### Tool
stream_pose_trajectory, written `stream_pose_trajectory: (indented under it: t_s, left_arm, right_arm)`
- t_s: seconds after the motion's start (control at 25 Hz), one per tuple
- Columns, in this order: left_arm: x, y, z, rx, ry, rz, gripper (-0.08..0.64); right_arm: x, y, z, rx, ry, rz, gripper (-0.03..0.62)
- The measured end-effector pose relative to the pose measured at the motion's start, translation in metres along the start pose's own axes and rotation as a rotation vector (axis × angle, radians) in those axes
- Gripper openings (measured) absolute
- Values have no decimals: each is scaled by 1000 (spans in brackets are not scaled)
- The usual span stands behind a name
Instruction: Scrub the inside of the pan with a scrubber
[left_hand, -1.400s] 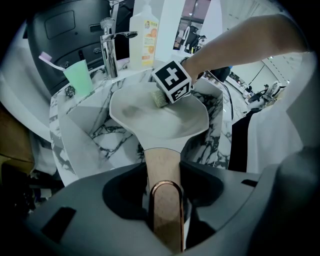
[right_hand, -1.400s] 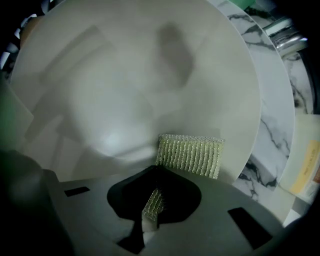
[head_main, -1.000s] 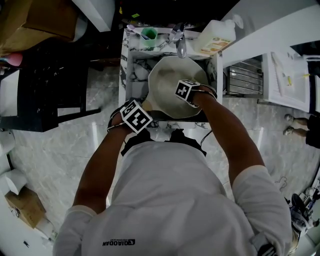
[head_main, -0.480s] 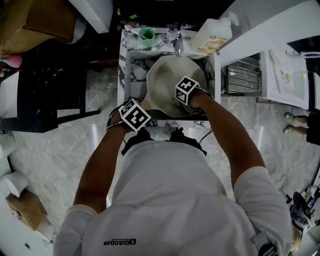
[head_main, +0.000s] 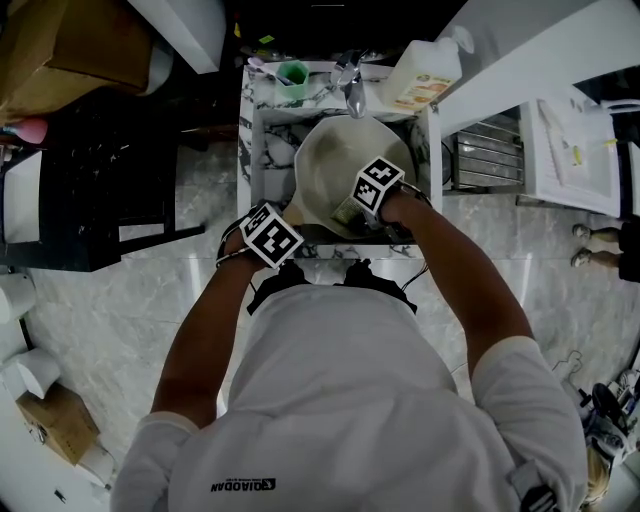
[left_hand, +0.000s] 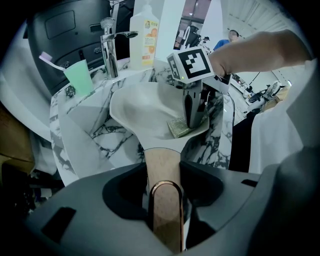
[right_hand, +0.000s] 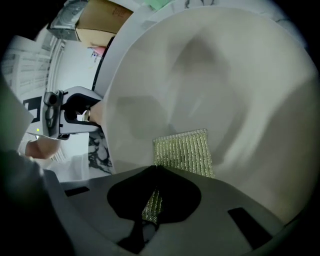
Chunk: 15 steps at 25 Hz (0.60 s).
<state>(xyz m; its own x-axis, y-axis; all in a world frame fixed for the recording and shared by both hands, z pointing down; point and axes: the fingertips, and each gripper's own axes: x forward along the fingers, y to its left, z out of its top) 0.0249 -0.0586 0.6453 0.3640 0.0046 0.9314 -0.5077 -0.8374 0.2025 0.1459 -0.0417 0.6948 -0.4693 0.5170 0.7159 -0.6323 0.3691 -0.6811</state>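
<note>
The pan (head_main: 335, 165) sits tilted in the marble sink (head_main: 268, 130), its pale inside turned up toward me and its far rim just below the faucet (head_main: 352, 88). It looks stiff and smooth-coated, so I'd expect it to be slick when wet and to want to swing, with all its weight hanging off the handle (left_hand: 161, 162). That handle, tan and straight, is the sensible place to take it, and it points back at me.

The scrubber (right_hand: 183, 150) is a greenish woven pad. I judge it light and soft, likely to fold if pressed from one edge alone. It lies flat against the pan's inner wall on the near side.

My left gripper (left_hand: 164, 186) has its fingers clamped on the handle, which runs straight between them, and so braces the pan. My right gripper (right_hand: 151, 200) reaches down inside the pan, its fingers closed tight on the near edge of the scrubber, with most of the pad spread on the coating beyond them.

On the ledge behind the sink, well apart from the pan, stand a green cup (head_main: 293, 70) and a soap bottle (head_main: 428, 72).
</note>
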Motion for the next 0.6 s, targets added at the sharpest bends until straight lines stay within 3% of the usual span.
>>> stream_pose_trajectory:
  t_s: [0.16,0.28,0.48,0.6]
  left_arm:
    - [-1,0,0,3,2,1,212]
    - [-1,0,0,3,1,3,212]
    - [0,1,0,0,2,2,212]
    - [0,1,1,0,3,3,212]
  right_arm:
    - [0,9,4,20,-52,56,48]
    - [-5,8,9,18,-97,48,48]
    - [-47,-1,44,-37,-325,-63,46]
    - [-81,-15,72,-79,-492,-171,48]
